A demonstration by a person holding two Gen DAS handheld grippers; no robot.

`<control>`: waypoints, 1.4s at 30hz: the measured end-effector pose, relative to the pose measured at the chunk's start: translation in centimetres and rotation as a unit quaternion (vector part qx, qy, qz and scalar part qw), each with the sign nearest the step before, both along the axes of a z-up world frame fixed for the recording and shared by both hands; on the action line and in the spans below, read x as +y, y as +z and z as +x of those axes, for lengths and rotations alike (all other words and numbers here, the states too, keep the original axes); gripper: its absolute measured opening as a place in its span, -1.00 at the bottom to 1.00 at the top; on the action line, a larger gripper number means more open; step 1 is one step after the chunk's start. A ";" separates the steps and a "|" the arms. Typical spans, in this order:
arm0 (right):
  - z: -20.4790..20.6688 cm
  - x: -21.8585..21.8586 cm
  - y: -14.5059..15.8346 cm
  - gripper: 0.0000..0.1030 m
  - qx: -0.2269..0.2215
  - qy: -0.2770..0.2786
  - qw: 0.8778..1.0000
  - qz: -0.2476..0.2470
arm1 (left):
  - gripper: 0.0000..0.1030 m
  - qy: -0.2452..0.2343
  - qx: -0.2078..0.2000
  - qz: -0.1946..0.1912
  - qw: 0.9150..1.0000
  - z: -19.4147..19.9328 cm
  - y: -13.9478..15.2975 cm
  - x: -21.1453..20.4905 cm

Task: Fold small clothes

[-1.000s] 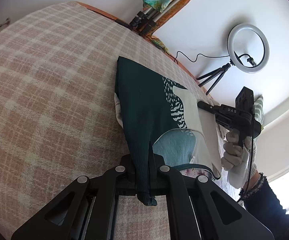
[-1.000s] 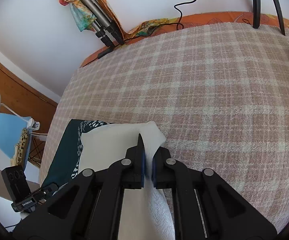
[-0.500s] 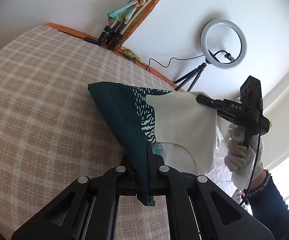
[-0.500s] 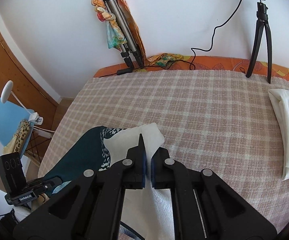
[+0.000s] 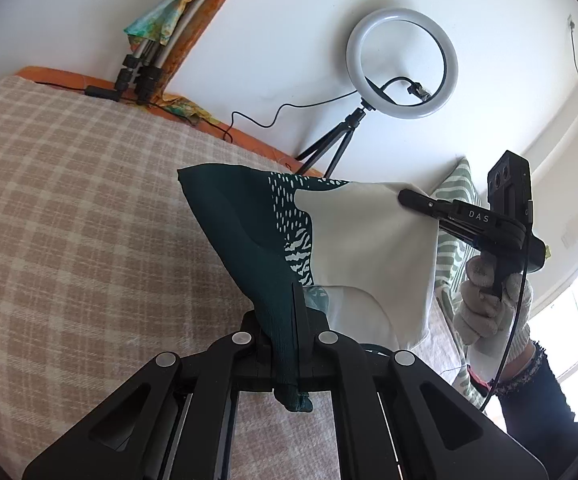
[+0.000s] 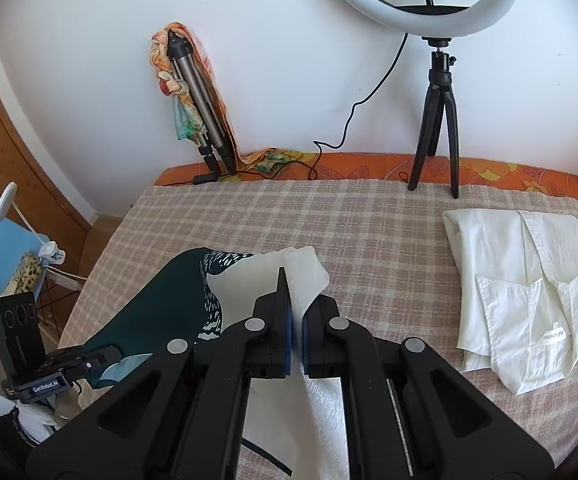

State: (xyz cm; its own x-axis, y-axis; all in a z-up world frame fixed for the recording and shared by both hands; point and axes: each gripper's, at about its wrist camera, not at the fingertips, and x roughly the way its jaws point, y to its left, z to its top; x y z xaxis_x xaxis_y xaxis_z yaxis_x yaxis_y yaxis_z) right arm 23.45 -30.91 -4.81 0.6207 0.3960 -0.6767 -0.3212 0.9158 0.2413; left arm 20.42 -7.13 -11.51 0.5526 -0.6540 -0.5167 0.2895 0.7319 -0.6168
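In the left wrist view, the left gripper (image 5: 293, 316) has its jaws pinched on the dark green corner of the cloth (image 5: 353, 240), which hangs lifted clear above the plaid bed (image 5: 81, 220). The cloth is stretched across to the right gripper (image 5: 413, 200), held by a gloved hand (image 5: 489, 304), its jaws clamped on the cream corner. A ring light (image 5: 403, 64) on a tripod stands at the wall behind, and a striped pillow (image 5: 455, 200) shows past the cloth (mostly hidden). In the right wrist view, the right gripper (image 6: 295, 312) has its jaws pressed together on the white corner of the cloth (image 6: 169, 304), which spans leftward in green and cream to the left gripper (image 6: 105, 360), clamped on the far dark corner. A white shirt (image 6: 525, 292) lies folded on the bed (image 6: 369, 220) to the right, well apart from the cloth. The ring light (image 6: 417, 0) stands at the bed's far edge, and a folded tripod (image 6: 197, 92) wrapped in a scarf leans on the wall.
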 end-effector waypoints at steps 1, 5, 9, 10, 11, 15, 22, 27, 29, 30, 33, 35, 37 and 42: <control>0.1 -0.9 0.3 -0.91 -0.002 -0.006 1.000 -0.001 | -0.94 -0.006 -0.004 0.001 1.000 0.4 0.2 -0.9; 0.6 -4.9 1.5 -0.91 -0.012 -0.032 0.999 -0.006 | -0.95 -0.030 -0.015 0.001 0.999 2.2 0.8 -4.2; 1.2 -9.1 2.6 -0.91 -0.019 -0.059 0.998 -0.013 | -0.95 -0.051 -0.023 -0.001 0.998 4.1 1.0 -7.6; 1.4 -10.2 2.8 -0.91 -0.021 -0.066 0.998 -0.013 | -0.95 -0.056 -0.025 -0.002 0.998 4.5 1.1 -8.5; 1.6 -11.3 3.0 -0.91 -0.023 -0.072 0.997 -0.014 | -0.94 -0.061 -0.026 -0.002 0.998 4.9 1.2 -9.5; 2.6 -15.2 4.1 -0.91 -0.032 -0.097 0.994 -0.023 | -0.95 -0.078 -0.033 -0.006 0.996 6.5 1.6 -13.3; 5.4 -21.3 5.9 -0.91 -0.048 -0.139 0.988 -0.043 | -0.94 -0.102 -0.059 0.013 0.993 8.9 2.2 -20.5; 7.9 -24.9 5.1 -0.91 -0.046 -0.157 0.985 -0.055 | -0.94 -0.112 -0.069 0.032 0.991 10.0 1.4 -24.2; 9.0 -26.1 4.2 -0.91 -0.041 -0.165 0.984 -0.060 | -0.94 -0.116 -0.067 0.045 0.990 10.3 0.7 -25.4; 9.6 -26.6 3.7 -0.91 -0.038 -0.169 0.983 -0.061 | -0.94 -0.117 -0.066 0.050 0.990 10.5 0.3 -26.0; 10.9 -27.8 2.0 -0.91 -0.030 -0.186 0.980 -0.067 | -0.95 -0.112 -0.058 0.062 0.990 10.9 -0.9 -26.8; 11.9 -28.3 0.8 -0.91 -0.019 -0.207 0.974 -0.091 | -0.95 -0.111 -0.049 0.066 0.990 11.2 -1.7 -27.2; 12.9 -28.9 -0.1 -0.89 -0.001 -0.219 0.971 -0.100 | -0.94 -0.121 -0.043 0.070 0.989 11.4 -2.0 -27.5; 12.5 -29.3 -0.4 0.18 -0.016 -0.238 0.962 -0.130 | -0.04 -0.139 -0.066 0.110 0.982 9.9 -1.1 -28.3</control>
